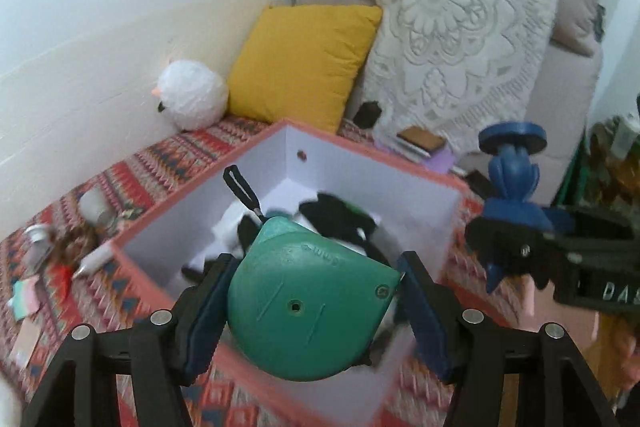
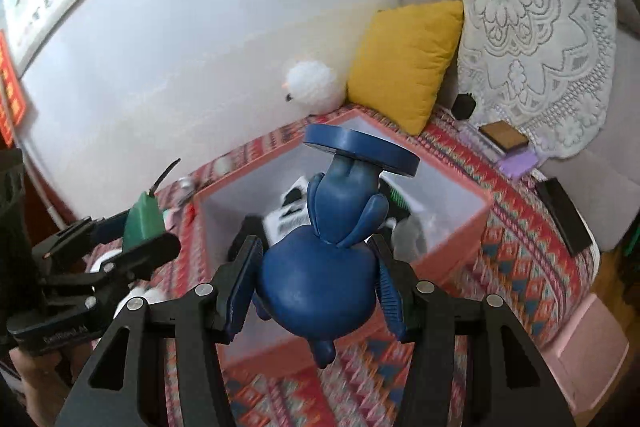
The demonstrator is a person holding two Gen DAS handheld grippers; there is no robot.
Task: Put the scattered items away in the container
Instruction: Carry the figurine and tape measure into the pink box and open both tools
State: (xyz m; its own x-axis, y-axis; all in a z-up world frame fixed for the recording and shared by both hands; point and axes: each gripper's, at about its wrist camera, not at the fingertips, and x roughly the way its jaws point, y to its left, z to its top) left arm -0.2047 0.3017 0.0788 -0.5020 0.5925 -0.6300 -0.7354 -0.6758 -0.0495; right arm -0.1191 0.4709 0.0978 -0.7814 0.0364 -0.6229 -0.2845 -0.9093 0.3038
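A: What sits between the jaws of the left gripper (image 1: 312, 311)?

B: A green tape measure (image 1: 308, 303), clenched from both sides by the blue pads, with its black wrist strap (image 1: 242, 193) sticking up beyond the jaws.

A: And where is that relative to the box?

B: Just ahead of and below those jaws lies the open coral box (image 1: 140, 279) with white inner walls; the tape measure hangs over its near rim. Black and white items (image 1: 336, 219) already lie inside, too blurred to name.

A: The other side?

B: The right gripper (image 2: 316, 287) jaws are closed on a dark blue figurine (image 2: 320, 291), gripping its round body, while its flat disc base (image 2: 360, 149) points away from the jaws, out over the same coral box.

A: Do the two grippers see each other?

B: Yes. To the right of the left jaws the blue figurine shows held in the black right gripper; to the left of the right jaws the green tape measure shows in the other gripper, with a hand (image 2: 40, 383) under it.

A: What lies around?

B: Left of the left jaws, on the patterned cloth (image 1: 160, 163), small items are scattered: a metal tin (image 1: 36, 239), a white cup (image 1: 94, 207), a white pen (image 1: 94, 261). Far beyond the jaws are a white plush bird (image 1: 192, 95), a yellow cushion (image 1: 304, 63) and a lace cover (image 1: 460, 27).
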